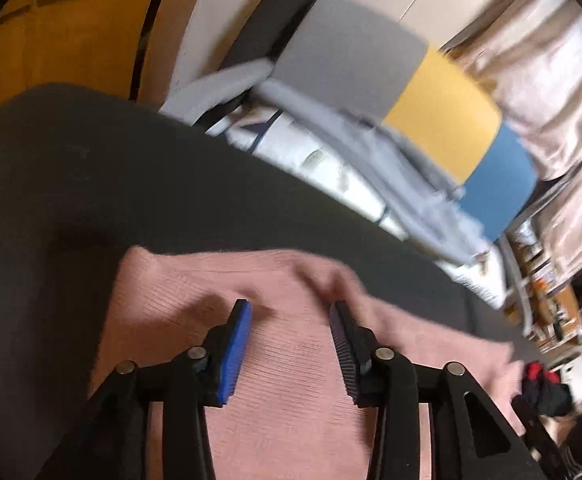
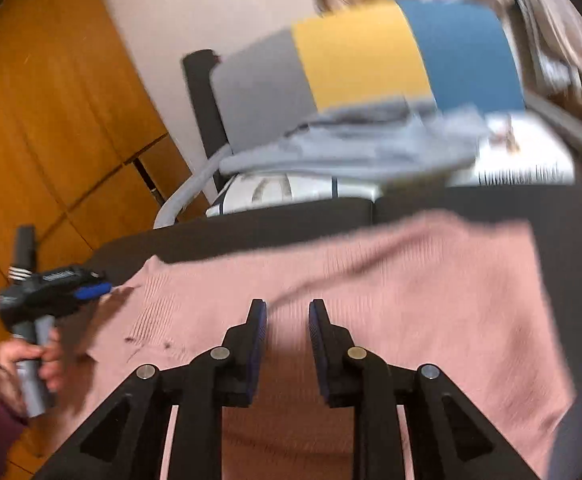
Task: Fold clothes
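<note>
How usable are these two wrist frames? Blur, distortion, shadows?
Left wrist: strong fisheye bend, dark corners; the striped cushion and grey clothes are motion-smeared, while the left gripper is sharp and casts a soft shadow on the pink garment. Right wrist: same distortion; background and garment edge streaked, the right gripper crisp. No glare in either view.

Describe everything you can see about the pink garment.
The pink garment is a ribbed knit, spread mostly flat on a dark surface, with soft folds near its far edge and small dark specks near one corner. Both views are blurred. Neither gripper's fingers visibly pinch it; both hover open above it.
</note>
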Demonstrator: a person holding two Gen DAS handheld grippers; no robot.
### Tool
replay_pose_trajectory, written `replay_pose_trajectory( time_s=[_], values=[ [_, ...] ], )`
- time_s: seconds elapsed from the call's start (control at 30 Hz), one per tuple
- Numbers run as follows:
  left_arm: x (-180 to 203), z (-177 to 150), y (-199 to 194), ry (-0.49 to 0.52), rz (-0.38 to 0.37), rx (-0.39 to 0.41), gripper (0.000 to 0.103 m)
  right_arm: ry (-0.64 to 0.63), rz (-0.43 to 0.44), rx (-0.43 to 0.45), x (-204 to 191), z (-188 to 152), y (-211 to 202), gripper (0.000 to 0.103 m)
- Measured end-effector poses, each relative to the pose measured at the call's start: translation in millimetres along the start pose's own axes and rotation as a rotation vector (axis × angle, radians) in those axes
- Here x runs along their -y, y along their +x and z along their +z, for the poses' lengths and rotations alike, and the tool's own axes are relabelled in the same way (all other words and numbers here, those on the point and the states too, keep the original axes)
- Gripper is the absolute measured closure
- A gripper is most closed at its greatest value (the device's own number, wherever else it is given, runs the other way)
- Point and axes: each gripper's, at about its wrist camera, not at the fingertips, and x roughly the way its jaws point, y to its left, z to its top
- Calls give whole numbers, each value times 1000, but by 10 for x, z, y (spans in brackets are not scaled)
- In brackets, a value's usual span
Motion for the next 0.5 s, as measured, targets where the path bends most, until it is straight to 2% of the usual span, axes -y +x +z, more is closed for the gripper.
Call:
replay_pose_trajectory(
  time_s=[0.03,0.07,0.1,0.17,0.23,0.3,0.33,0.4,0.5],
  values=[
    [79,-39,-42,10,-22,15,51,-33,-14,-17,-35,54,41,84],
    [299,-92,-7,74,-55,4,45,-62,-26,-37,-77,109,132,85],
    [480,-129,40,136,-73,-8,44,-90,-38,-58,-121,164,230,91],
    [892,-240,195,300,-86,-19,42,-113,-50,-83,-164,242,445,94],
    [1130,-301,403,428,-27,-6,42,-126,-81,-125,-140,292,688,94],
    [1139,-266,619,479,78,-11,42,-129,-115,-169,-83,294,913,96],
    [1005,-197,696,455,107,-15,42,-110,-129,-173,-2,271,965,97],
    [725,-56,850,402,163,-24,40,-13,-148,-122,253,187,903,97],
    [400,42,802,298,72,5,41,128,-171,-76,518,87,837,97]
  ],
)
